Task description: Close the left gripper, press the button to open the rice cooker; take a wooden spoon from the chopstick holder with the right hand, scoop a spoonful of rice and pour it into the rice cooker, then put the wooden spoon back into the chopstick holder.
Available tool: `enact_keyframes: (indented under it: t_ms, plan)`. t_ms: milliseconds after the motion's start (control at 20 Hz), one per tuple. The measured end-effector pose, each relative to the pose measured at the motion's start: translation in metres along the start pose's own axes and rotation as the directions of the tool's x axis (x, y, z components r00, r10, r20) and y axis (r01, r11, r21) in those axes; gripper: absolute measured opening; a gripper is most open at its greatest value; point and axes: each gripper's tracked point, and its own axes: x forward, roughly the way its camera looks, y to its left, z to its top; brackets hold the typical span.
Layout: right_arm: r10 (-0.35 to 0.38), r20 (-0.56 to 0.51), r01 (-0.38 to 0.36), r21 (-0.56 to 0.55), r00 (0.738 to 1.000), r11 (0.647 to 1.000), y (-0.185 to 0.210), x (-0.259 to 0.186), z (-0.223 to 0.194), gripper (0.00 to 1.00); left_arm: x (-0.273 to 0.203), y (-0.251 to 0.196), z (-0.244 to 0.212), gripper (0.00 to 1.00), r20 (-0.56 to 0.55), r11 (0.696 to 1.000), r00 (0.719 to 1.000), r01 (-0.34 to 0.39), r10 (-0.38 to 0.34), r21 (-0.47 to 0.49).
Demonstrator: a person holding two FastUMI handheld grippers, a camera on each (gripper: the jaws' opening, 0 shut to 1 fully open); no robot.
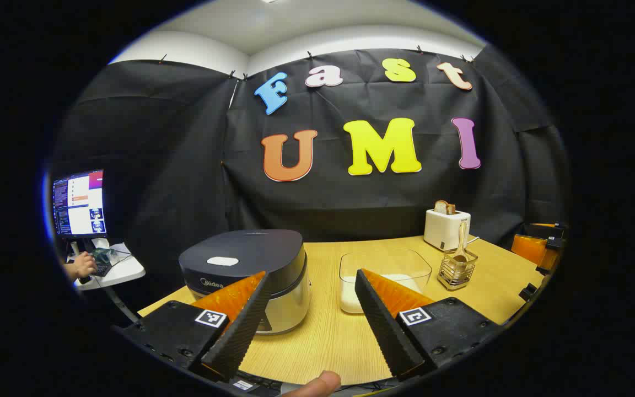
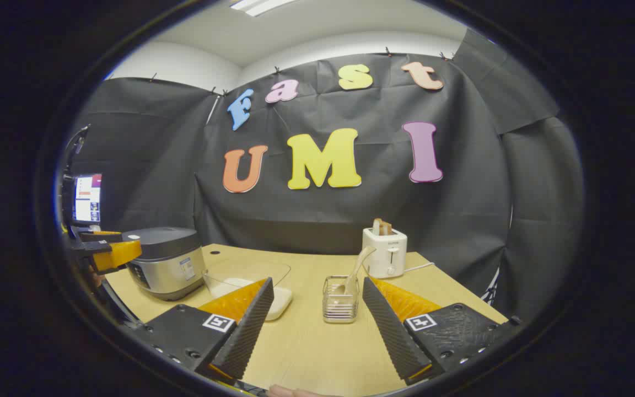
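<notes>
both tongs held wide before the first press

the left tongs are held wide apart, empty, above the tabletop, aimed between the shut rice cooker and the rice container; closing is judged the first step. the right tongs are also spread wide and empty, lined up on the chopstick holder, where the wooden spoon stands. a toaster is seen behind.
</notes>
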Motion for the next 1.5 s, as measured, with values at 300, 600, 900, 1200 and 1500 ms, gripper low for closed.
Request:
enact_keyframes:
  t_ms: [300,600,900,1200,1500]
  plan:
    - [0.004,0.008,-0.004,0.004,1.000,1.000,0.001,-0.001,0.003,0.96,0.001,0.012,-0.001,0.98,-0.002,0.999,1.000,-0.023,0.023,-0.025]
    - [0.001,0.000,-0.001,-0.001,1.000,1.000,-0.003,-0.003,0.001,0.96,0.003,0.023,-0.007,0.97,-0.021,0.998,0.999,-0.040,0.039,-0.053]
    - [-0.029,0.020,0.029,0.014,0.999,0.999,-0.018,-0.011,0.012,0.92,0.002,0.039,-0.001,0.98,-0.032,0.997,0.998,-0.049,0.047,-0.058]
    - [-0.033,0.015,0.032,0.025,0.999,0.999,-0.026,-0.014,0.015,0.96,0.026,0.076,0.009,0.95,-0.083,0.992,0.994,-0.083,0.075,-0.097]
    - [-0.050,0.014,0.049,0.057,0.999,0.997,-0.039,-0.018,0.019,0.96,0.057,0.123,0.026,0.82,-0.140,0.989,0.984,-0.125,0.112,-0.085]
